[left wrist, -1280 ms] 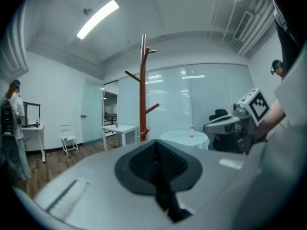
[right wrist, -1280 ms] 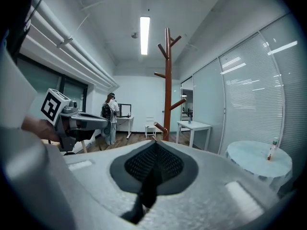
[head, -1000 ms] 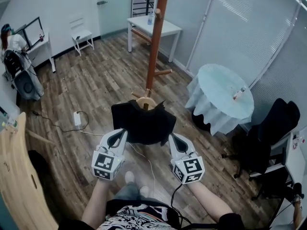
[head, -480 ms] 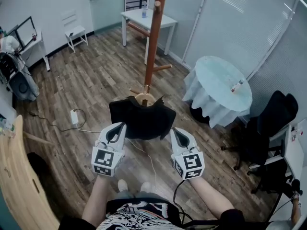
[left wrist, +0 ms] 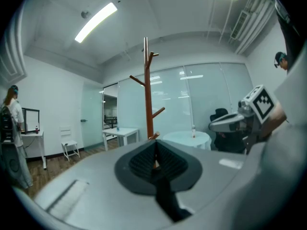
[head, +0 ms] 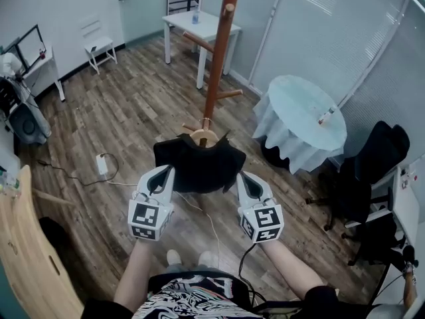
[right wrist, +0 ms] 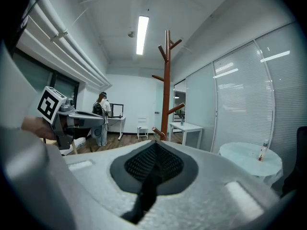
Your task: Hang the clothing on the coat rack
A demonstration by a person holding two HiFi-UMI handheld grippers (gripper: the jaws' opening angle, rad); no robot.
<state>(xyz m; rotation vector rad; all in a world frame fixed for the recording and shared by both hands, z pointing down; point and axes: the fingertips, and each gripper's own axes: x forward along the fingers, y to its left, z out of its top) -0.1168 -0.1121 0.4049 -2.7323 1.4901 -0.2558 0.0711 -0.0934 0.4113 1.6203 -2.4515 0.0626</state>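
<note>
A black garment [head: 199,166] hangs on a wooden hanger [head: 204,137], held up between my two grippers over the floor. My left gripper [head: 167,172] is shut on its left shoulder and my right gripper [head: 241,177] is shut on its right shoulder. Black cloth runs through the closed jaws in both gripper views. The brown wooden coat rack [head: 216,72] stands just beyond the garment, its side pegs bare. It rises ahead of the left gripper [left wrist: 153,163] as the coat rack [left wrist: 147,95], and ahead of the right gripper [right wrist: 154,163] as the coat rack [right wrist: 166,80].
A round table with a pale blue cloth [head: 302,121] stands right of the rack, with a black office chair [head: 372,171] farther right. A white desk [head: 199,25] and a white chair [head: 98,45] are behind. A power strip with cable [head: 101,165] lies on the floor at left. A wooden board [head: 26,244] leans at the near left.
The garment and both grippers have come a little closer to the coat rack, and the room has slid back in view. Both grips are unchanged.
</note>
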